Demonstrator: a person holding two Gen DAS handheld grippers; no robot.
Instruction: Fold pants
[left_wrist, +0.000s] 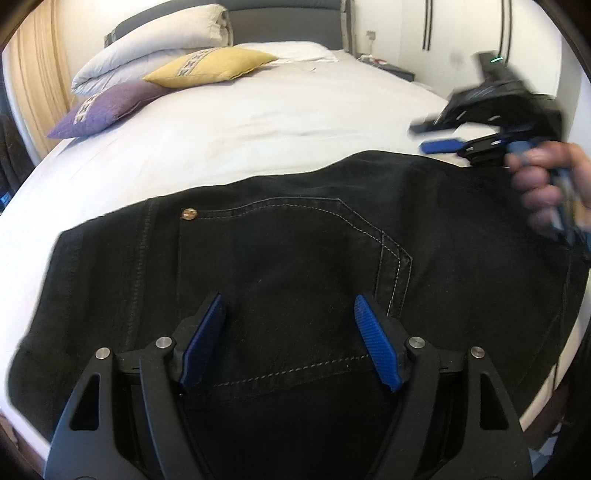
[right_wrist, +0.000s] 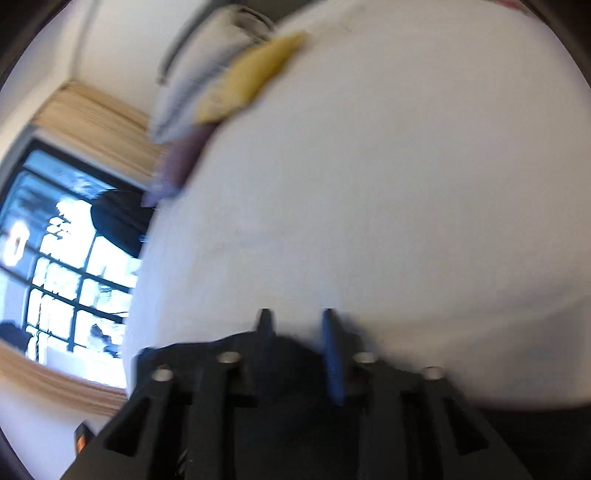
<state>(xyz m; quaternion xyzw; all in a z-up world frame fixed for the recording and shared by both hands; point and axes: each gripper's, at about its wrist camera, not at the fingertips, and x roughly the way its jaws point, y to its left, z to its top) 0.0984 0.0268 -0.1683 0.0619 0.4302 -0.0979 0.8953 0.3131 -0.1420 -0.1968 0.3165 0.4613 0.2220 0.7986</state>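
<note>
Black denim pants (left_wrist: 295, 258) lie folded on the white-sheeted bed (left_wrist: 258, 122); left gripper (left_wrist: 291, 339) spread above them, right gripper (left_wrist: 439, 138) parted, empty, at their far edge

Left gripper (left_wrist: 288, 339) angled down over the pants (left_wrist: 295, 258), fingers (left_wrist: 203, 343) spread apart, nothing between them. Right gripper (left_wrist: 439, 138), blurred, at the pants' far right edge, hand (left_wrist: 546, 184) wrapped round its handle, fingers parted, empty.
</note>
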